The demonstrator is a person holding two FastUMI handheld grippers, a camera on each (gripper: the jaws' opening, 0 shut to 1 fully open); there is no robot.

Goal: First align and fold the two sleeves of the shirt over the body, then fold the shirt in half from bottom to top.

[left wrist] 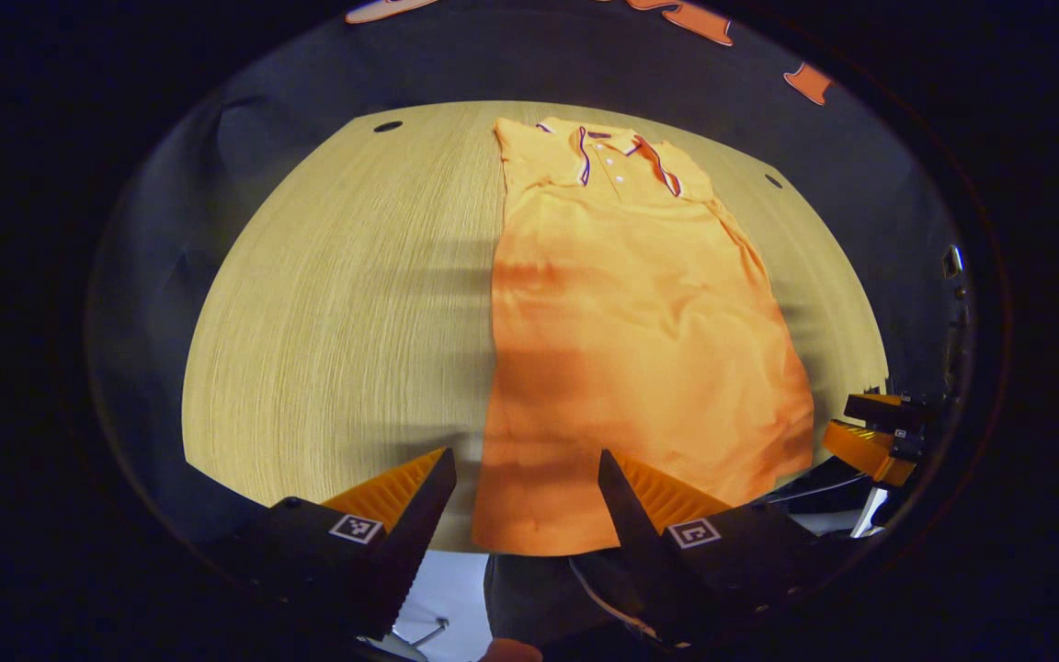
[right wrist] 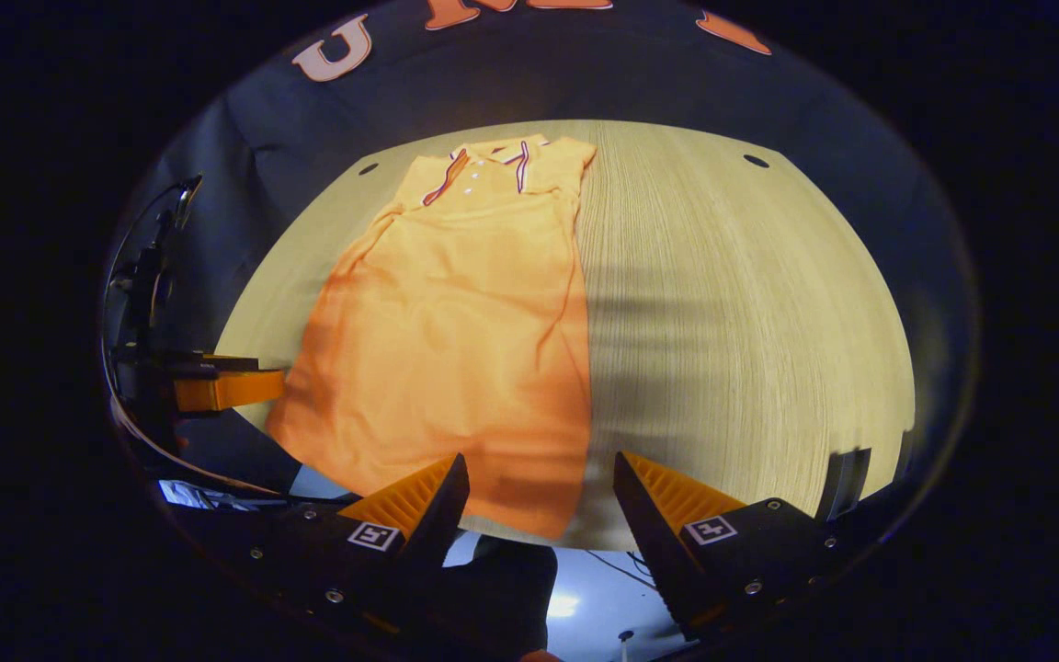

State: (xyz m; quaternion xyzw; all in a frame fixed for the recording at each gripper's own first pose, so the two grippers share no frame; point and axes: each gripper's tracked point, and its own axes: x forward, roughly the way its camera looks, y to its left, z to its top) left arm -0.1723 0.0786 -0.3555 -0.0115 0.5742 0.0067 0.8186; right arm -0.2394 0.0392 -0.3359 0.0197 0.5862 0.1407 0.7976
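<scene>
An orange polo shirt [left wrist: 631, 340] lies flat on the wooden table [left wrist: 346, 303], collar at the far end, hem at the near edge, with both sleeves folded in over the body. My left gripper [left wrist: 527, 473] hovers open over the hem's left corner, nothing between its fingers. In the right gripper view the same shirt [right wrist: 456, 340] lies left of centre, and my right gripper [right wrist: 540, 478] stands open above the hem's right corner, holding nothing. The right gripper [left wrist: 874, 432] also shows at the far right of the left gripper view, and the left gripper [right wrist: 217, 386] at the left of the right gripper view.
Bare wood of the table [right wrist: 732, 322] stretches to one side of the shirt in each view. Small dark holes [left wrist: 388, 126] sit near the table's far corners. Black cloth wall rises behind. Below the near edge, a pale floor [right wrist: 575, 588] shows.
</scene>
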